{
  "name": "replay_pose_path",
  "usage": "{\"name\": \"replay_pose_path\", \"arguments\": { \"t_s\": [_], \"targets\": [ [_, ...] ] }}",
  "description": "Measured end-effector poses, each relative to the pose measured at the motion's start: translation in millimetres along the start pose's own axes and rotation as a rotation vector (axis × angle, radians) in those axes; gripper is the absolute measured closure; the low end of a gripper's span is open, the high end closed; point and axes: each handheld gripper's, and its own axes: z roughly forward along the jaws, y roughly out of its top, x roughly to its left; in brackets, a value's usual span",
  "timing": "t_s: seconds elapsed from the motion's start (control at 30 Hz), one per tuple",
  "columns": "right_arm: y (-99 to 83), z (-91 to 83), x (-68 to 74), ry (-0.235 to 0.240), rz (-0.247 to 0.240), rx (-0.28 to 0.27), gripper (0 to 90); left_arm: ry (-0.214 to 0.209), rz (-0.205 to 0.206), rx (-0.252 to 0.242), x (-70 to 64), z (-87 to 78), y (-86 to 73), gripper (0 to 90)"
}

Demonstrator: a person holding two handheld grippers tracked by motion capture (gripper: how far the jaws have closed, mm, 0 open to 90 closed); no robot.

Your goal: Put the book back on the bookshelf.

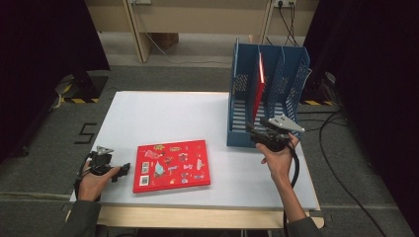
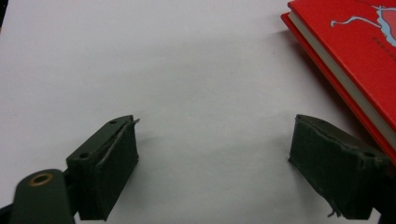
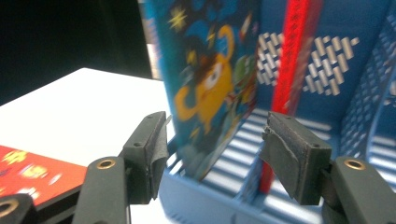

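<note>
A red book (image 1: 170,165) with stickers on its cover lies flat on the white table (image 1: 163,113). Just left of it, my left gripper (image 1: 122,171) stands open above the bare table; in the left gripper view the gripper (image 2: 215,135) has the book's corner (image 2: 355,56) to the upper right. A blue file rack (image 1: 291,74) stands at the back right with a red book (image 1: 260,74) upright inside. My right gripper (image 1: 251,131) is open at the rack's front. In the right gripper view a blue cartoon-covered book (image 3: 210,79) leans in the rack beyond the open gripper (image 3: 215,135), with the red book (image 3: 289,60) behind it.
The table's front edge (image 1: 197,210) is close to the person's forearms. Black cables (image 1: 341,148) run on the floor to the right of the table. Wooden furniture (image 1: 197,19) stands at the back, with dark curtains on both sides.
</note>
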Motion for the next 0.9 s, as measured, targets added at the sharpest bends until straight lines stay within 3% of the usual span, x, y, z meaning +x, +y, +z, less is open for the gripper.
{"name": "replay_pose_path", "arguments": {
  "t_s": [0.23,0.47,0.57,0.73,0.9],
  "targets": [
    [-20.2,-0.4,14.9,0.054,-0.014,0.061,37.2,-0.012,0.023,0.000,-2.1,-1.5,1.9,17.0],
    [-36.4,4.7,28.1,0.092,-0.020,0.092,34.4,-0.064,0.052,0.009,-11.2,-5.2,4.7,16.4],
    [-44.5,7.1,37.1,0.134,-0.015,0.113,33.3,-0.073,0.062,0.003,-14.7,-6.9,5.7,16.4],
    [-54.7,10.9,51.1,0.195,-0.001,0.156,31.7,-0.090,0.060,0.013,-16.4,-8.3,5.9,18.0],
    [-62.0,15.7,60.9,0.209,-0.003,0.192,31.7,-0.091,0.058,0.014,-18.6,-9.5,5.6,22.1]
  ]
}}
